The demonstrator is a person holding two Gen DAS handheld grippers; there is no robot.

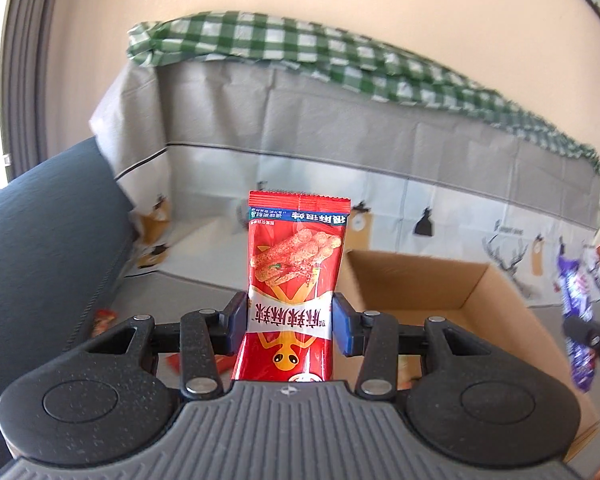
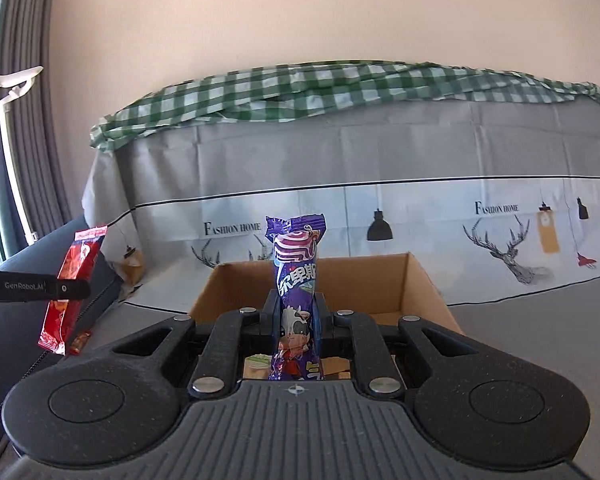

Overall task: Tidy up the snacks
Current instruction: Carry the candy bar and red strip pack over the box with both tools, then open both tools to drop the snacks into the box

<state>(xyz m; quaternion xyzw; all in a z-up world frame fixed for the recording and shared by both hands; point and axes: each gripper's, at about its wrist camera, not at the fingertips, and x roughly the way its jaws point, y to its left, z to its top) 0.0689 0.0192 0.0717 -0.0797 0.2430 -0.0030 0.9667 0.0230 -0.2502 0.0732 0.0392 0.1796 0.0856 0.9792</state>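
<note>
You held both loads aloft near the open box [image 2: 416,280]: left tongs [image 1: 290,322] clenched on the red pack [image 1: 296,264], right tongs [image 2: 296,312] on the purple pack [image 2: 296,280]; next, probably, lower each inside the box walls, then let go.

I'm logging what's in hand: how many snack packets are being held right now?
2. A red packet in the left tool and a purple packet in the right tool, both above the cardboard box. More snacks lie loose; some may be hidden.
</note>
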